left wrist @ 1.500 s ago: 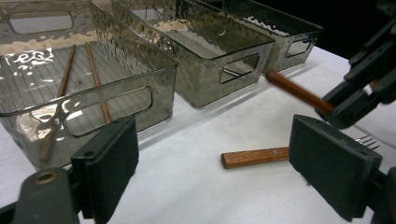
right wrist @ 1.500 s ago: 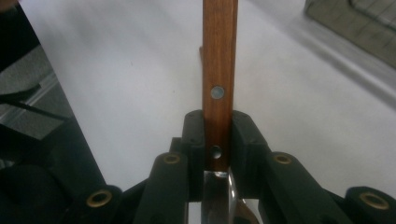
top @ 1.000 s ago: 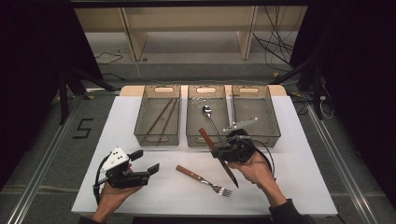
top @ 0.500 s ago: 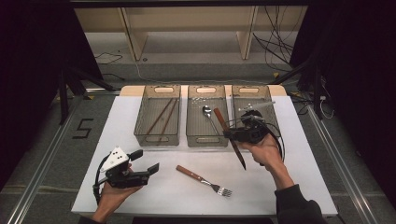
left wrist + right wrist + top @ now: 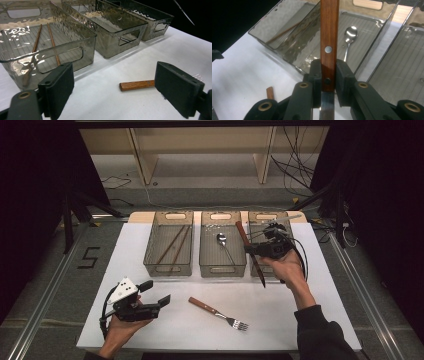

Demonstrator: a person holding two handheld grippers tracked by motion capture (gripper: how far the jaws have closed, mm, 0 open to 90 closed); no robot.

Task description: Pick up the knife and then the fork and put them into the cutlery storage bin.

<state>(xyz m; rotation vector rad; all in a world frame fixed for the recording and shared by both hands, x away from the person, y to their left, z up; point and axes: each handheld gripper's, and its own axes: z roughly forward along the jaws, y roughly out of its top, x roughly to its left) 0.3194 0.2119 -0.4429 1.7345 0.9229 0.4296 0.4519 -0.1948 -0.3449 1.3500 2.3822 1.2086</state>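
My right gripper (image 5: 256, 250) is shut on a wood-handled knife (image 5: 251, 255), held in the air over the gap between the middle bin (image 5: 222, 265) and the right bin (image 5: 264, 217). Its jaws clamp the wooden handle (image 5: 329, 37) near the blade. A spoon (image 5: 223, 241) lies in the middle bin. Two chopsticks (image 5: 172, 245) lie in the left bin (image 5: 167, 268). A wood-handled fork (image 5: 218, 312) rests on the white table at front centre. My left gripper (image 5: 155, 293) stands open near the front left, jaws spread with the fork handle (image 5: 136, 85) beyond them.
Three clear grey bins stand in a row at the back of the white table top (image 5: 310, 315). Shelving and cables lie on the floor beyond the table. The right bin's grid floor (image 5: 404, 62) holds nothing visible.
My right gripper has carried the knife from front centre up and back toward the bins, now over the middle and right bins. The left gripper has stayed put.
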